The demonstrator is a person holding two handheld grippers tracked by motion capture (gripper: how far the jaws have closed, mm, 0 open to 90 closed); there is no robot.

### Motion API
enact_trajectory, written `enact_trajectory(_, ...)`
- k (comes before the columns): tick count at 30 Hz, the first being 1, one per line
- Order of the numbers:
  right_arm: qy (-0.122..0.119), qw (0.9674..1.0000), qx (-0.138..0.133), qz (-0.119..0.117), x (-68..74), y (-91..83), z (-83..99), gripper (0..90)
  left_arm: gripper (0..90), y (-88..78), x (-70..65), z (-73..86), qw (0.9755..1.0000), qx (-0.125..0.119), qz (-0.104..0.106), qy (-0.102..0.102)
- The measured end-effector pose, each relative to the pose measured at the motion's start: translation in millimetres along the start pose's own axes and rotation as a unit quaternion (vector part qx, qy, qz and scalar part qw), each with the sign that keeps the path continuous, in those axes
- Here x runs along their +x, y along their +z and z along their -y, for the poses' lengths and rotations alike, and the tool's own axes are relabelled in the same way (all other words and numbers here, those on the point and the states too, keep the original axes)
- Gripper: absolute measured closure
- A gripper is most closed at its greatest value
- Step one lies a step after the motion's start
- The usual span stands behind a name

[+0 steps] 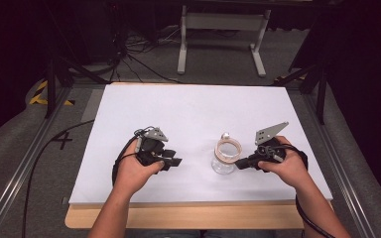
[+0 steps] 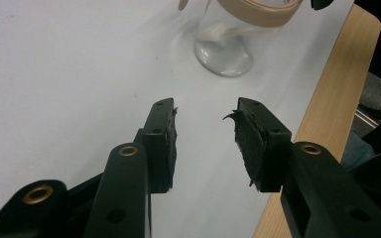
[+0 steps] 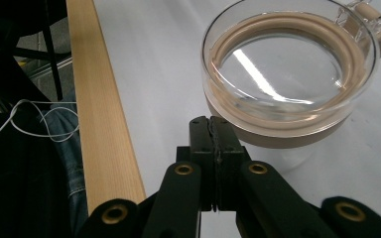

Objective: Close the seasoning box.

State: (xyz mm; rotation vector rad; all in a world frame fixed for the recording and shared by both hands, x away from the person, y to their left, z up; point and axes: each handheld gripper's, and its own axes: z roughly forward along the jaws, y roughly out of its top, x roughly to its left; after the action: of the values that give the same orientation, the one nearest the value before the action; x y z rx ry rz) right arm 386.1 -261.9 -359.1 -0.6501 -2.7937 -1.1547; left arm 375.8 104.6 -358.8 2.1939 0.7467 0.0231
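Clear glass jar (image 1: pixel 225 157) with tan rubber seal ring and glass lid, standing upright on the white worktop (image 1: pixel 193 111) near its near edge, right of centre. Seen from the high view: both hands on the worktop, jar between them, closer to the right gripper (image 1: pixel 239 163). Seen from the right gripper view: lid top with tan ring beneath the glass (image 3: pixel 290 64) and a clear hinge or clasp at the far rim, detail not legible from above. Seen from the left gripper view: jar's rounded glass base (image 2: pixel 224 54) and lower edge of the seal ring, upper part cut off by the frame.

Surroundings: light wooden board edge (image 3: pixel 101 114) under the white sheet along the near side; white metal stand (image 1: pixel 223 37) and dark cables on the grey floor beyond the far edge.

Left gripper (image 2: pixel 204 129): released, jaws spread, nothing between them, aimed at the jar, well apart from it. Right gripper (image 3: pixel 214 130): clenched, jaws pressed together on nothing, tip just beside the jar's seal band; contact cannot be told.
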Motion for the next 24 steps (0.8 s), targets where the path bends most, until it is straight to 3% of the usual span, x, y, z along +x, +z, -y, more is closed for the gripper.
enact_trajectory(9,-0.001,0.9999,-0.010,0.003,0.7,-4.6,-0.3,90.0,55.5,-1.1,1.8,-0.1,0.9999,-0.005,-0.012,-0.001)
enact_trajectory(13,0.003,0.9988,-0.046,0.017,0.3,-19.1,0.7,85.4,52.1,-2.1,3.7,0.6,0.9996,-0.015,-0.023,-0.004)
enact_trajectory(18,0.017,0.9941,-0.097,0.045,-3.6,-41.0,5.0,77.9,49.5,-2.7,7.9,3.4,0.9991,-0.022,-0.036,-0.010)
enact_trajectory(24,0.038,0.9866,-0.134,0.085,-12.7,-64.7,15.9,69.7,47.5,-3.8,14.0,6.8,0.9983,-0.028,-0.049,-0.015)
